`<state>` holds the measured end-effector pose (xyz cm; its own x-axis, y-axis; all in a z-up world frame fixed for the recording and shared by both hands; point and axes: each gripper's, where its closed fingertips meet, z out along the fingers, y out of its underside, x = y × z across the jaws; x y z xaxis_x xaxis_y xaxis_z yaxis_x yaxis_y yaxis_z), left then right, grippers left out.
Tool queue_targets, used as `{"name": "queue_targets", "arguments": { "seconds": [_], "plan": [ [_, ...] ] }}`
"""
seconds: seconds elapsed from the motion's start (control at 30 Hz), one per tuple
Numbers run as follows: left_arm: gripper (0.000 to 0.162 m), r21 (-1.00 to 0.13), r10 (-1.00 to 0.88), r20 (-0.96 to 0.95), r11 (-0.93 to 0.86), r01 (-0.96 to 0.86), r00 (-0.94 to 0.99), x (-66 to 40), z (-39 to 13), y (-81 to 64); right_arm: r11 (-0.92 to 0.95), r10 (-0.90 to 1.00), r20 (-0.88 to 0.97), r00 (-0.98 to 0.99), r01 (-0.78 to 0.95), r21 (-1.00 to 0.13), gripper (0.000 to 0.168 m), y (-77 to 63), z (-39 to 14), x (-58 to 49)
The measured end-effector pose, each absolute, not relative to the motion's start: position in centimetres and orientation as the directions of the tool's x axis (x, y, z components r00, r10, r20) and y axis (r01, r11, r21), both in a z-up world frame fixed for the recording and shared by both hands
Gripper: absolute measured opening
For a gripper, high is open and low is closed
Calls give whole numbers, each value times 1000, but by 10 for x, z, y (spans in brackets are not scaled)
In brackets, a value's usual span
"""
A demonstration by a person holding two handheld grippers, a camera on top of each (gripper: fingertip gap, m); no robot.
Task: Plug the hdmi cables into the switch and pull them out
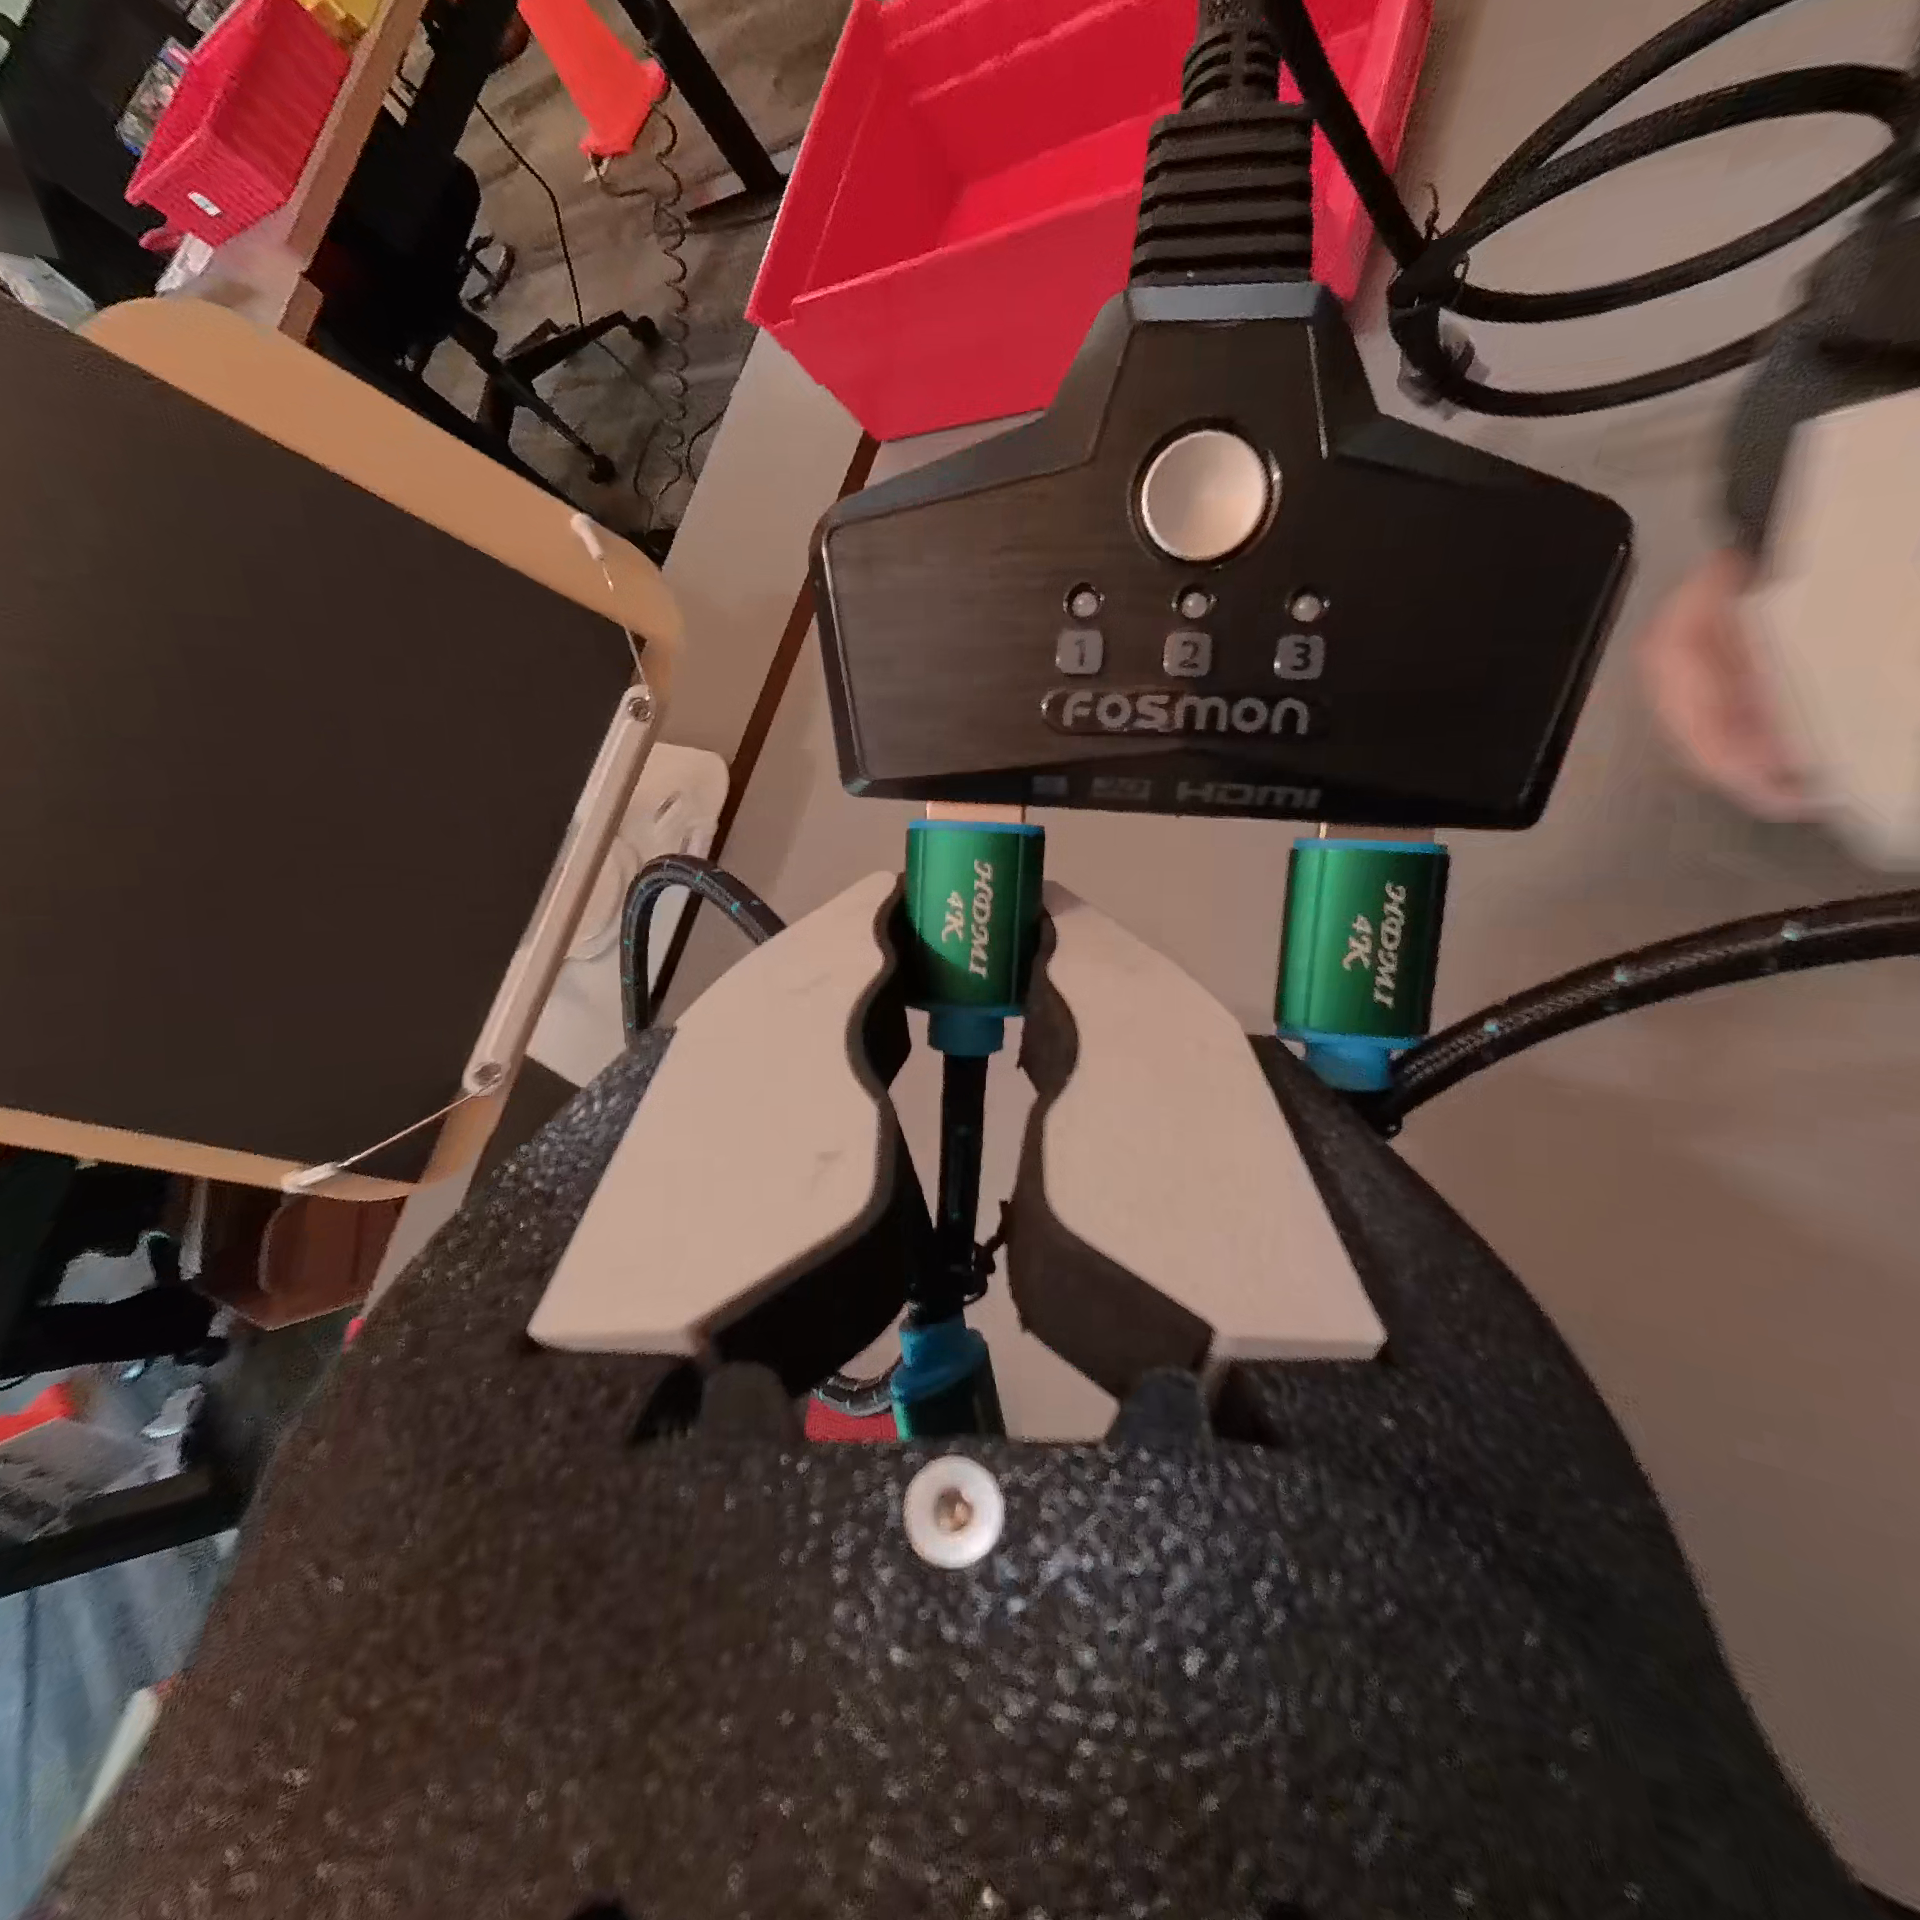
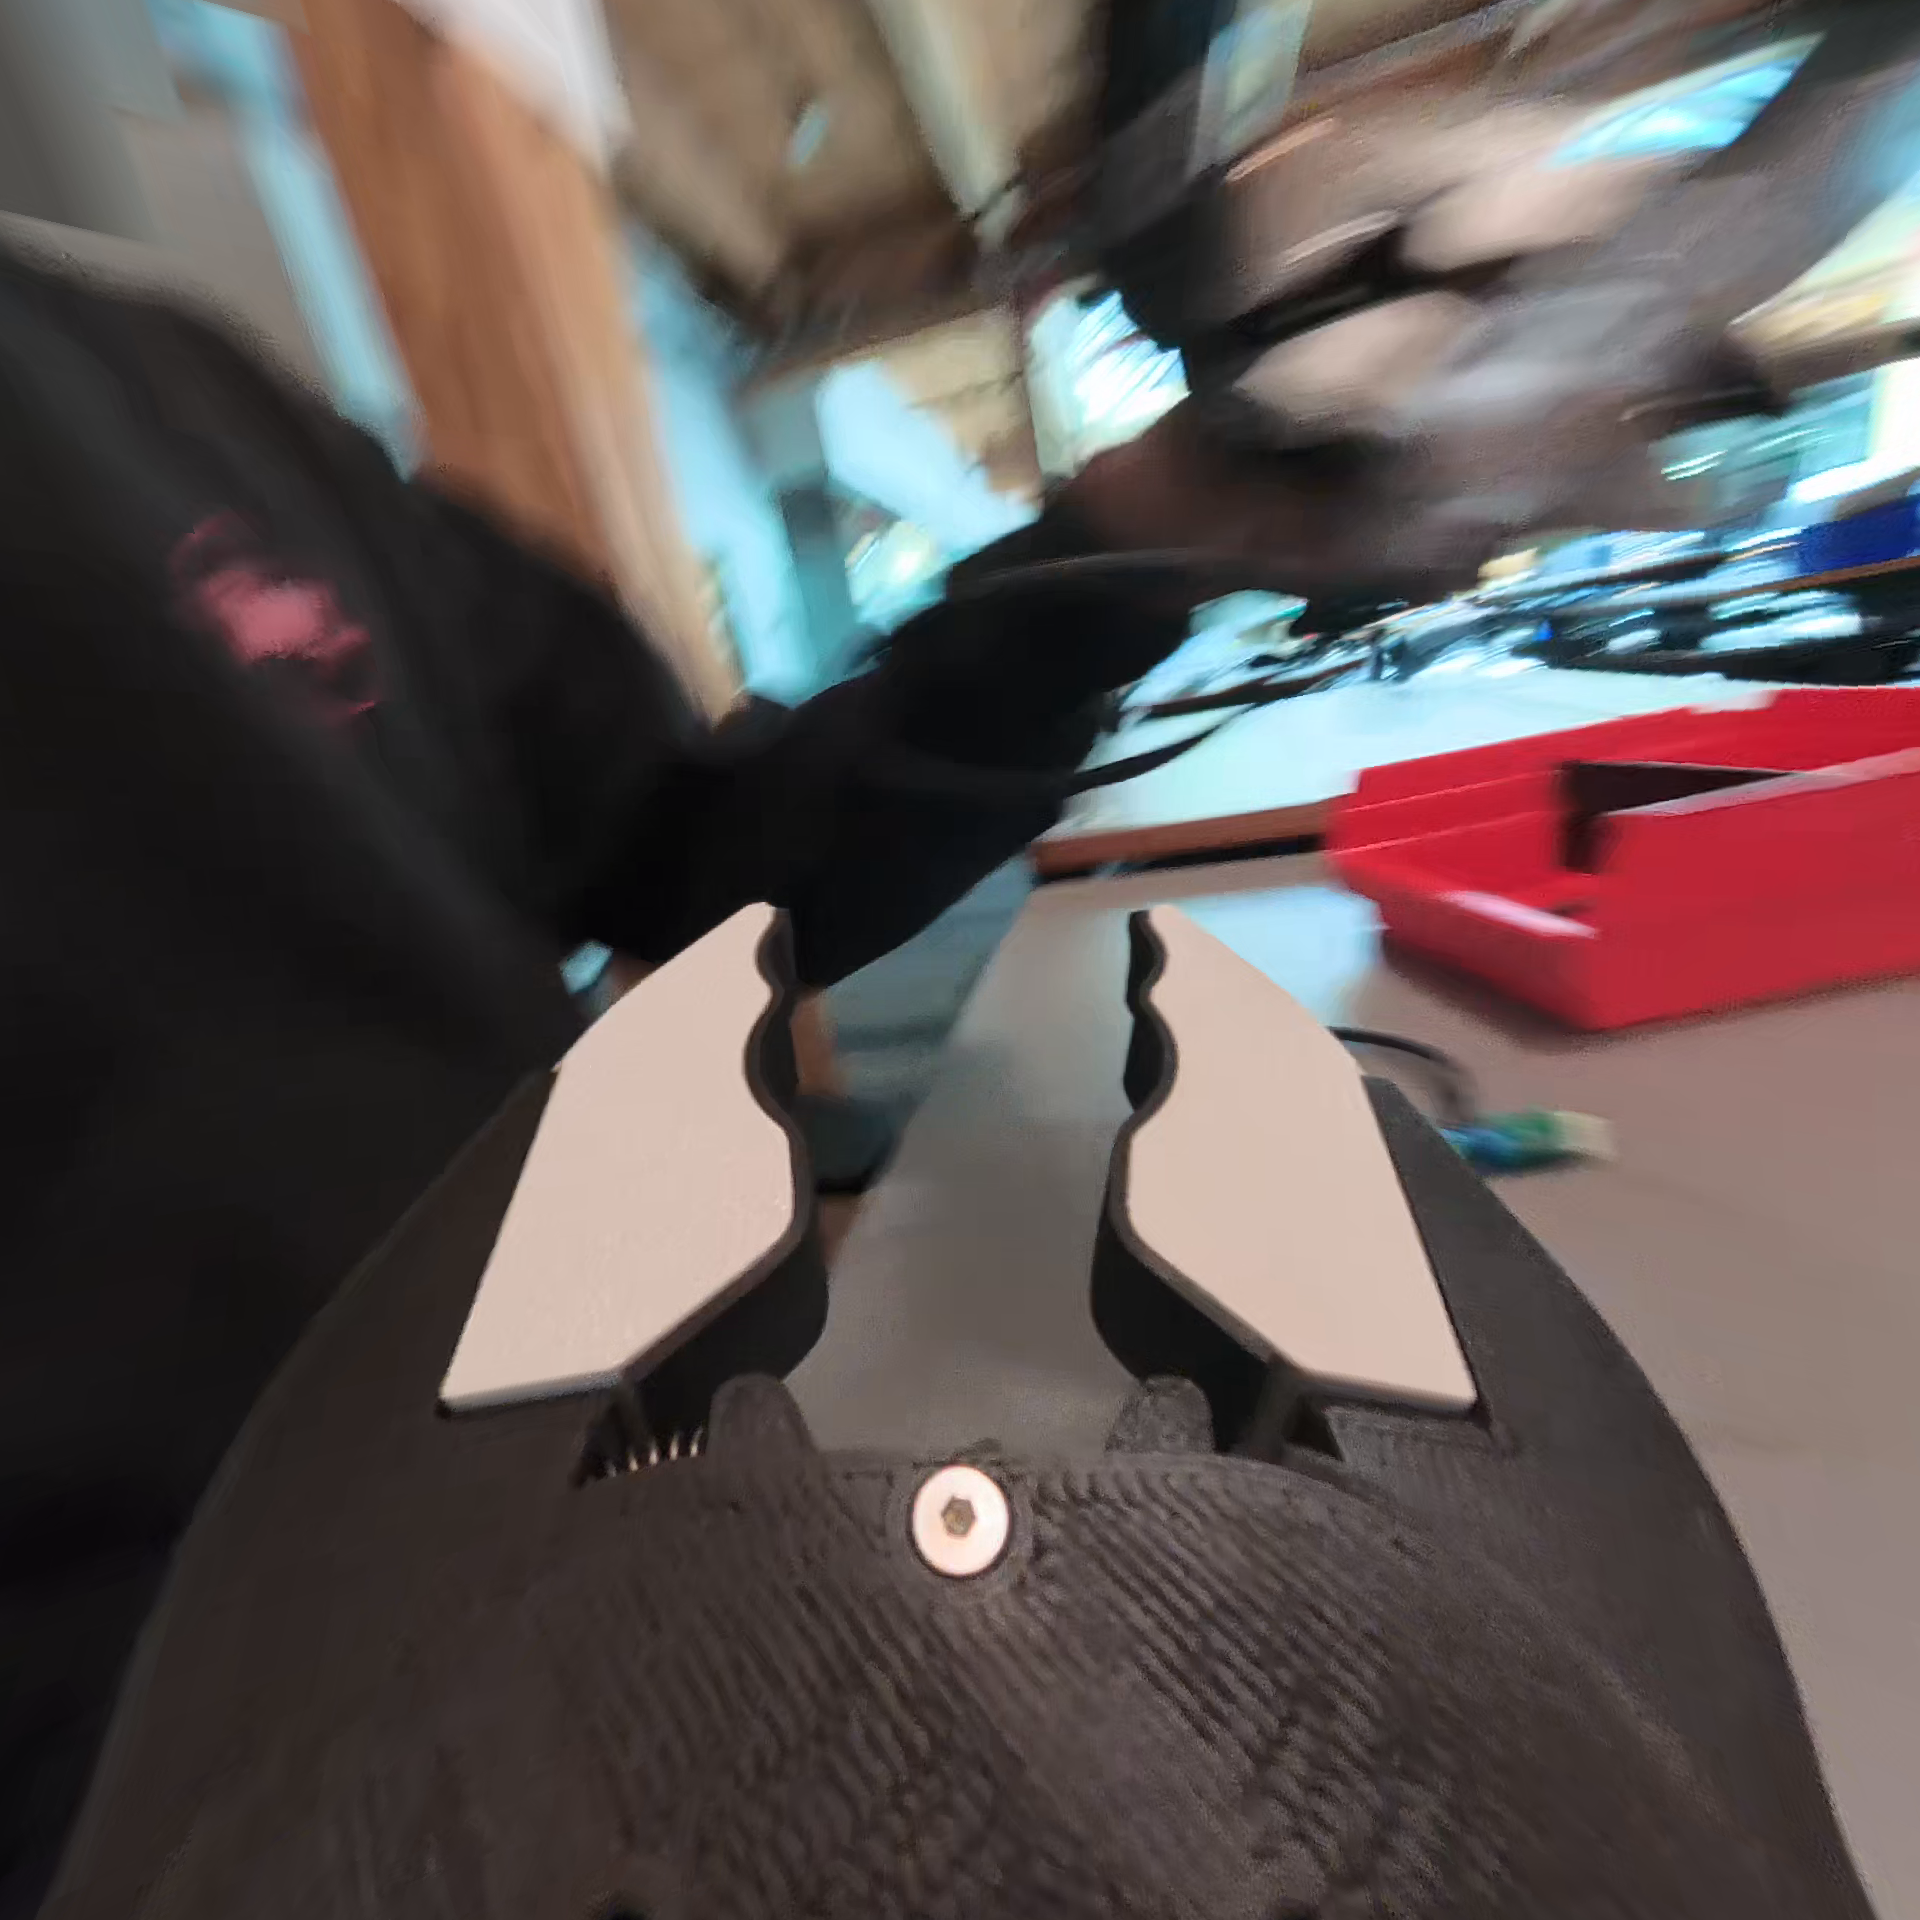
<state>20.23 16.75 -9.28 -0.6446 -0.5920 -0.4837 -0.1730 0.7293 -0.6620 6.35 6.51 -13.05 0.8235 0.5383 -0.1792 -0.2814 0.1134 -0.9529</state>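
In the left wrist view a black HDMI switch (image 1: 1216,613) with a round silver button lies on the grey table. Two green HDMI plugs sit in its near edge. My left gripper (image 1: 971,904) is shut on the left green plug (image 1: 966,925), whose black braided cable runs back between the fingers. The right green plug (image 1: 1361,945) is in the right port, its cable curving off right. A thick black cable (image 1: 1226,177) leaves the switch's far end. My right gripper (image 2: 956,925) is open and empty above the table; that view is blurred. The switch is not visible there.
A red bin (image 1: 1029,208) stands behind the switch; it also shows in the right wrist view (image 2: 1662,862). Coiled black cables (image 1: 1600,229) lie at the far right. A tan-framed chair (image 1: 312,748) stands left of the table edge. A loose green plug (image 2: 1538,1138) lies on the table. A person in black (image 2: 260,831) is at left.
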Motion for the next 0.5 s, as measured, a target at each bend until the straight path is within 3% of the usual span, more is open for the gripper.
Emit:
{"name": "queue_targets", "arguments": {
  "seconds": [0.1,0.13,0.23,0.33,0.5],
  "plan": [
    [17,-612,-545,-504,773,-168,-670,202,-93,178,134,601,31,798,-63,-989,56,48,-99,13],
    [17,-603,-535,-505,780,-167,-677,202,-93,179,132,531,124,838,62,-989,55,49,-88,17],
    [17,-601,-513,-485,784,-155,-708,200,-93,173,17,63,470,881,470,-883,47,42,-50,104],
    [17,-583,-477,-492,802,-131,-728,199,-93,163,-88,-67,552,831,546,-833,37,23,-24,165],
    [17,-565,-404,-480,822,-79,-778,202,-92,139,-191,123,598,792,611,-768,37,38,-47,190]
  ]
}}
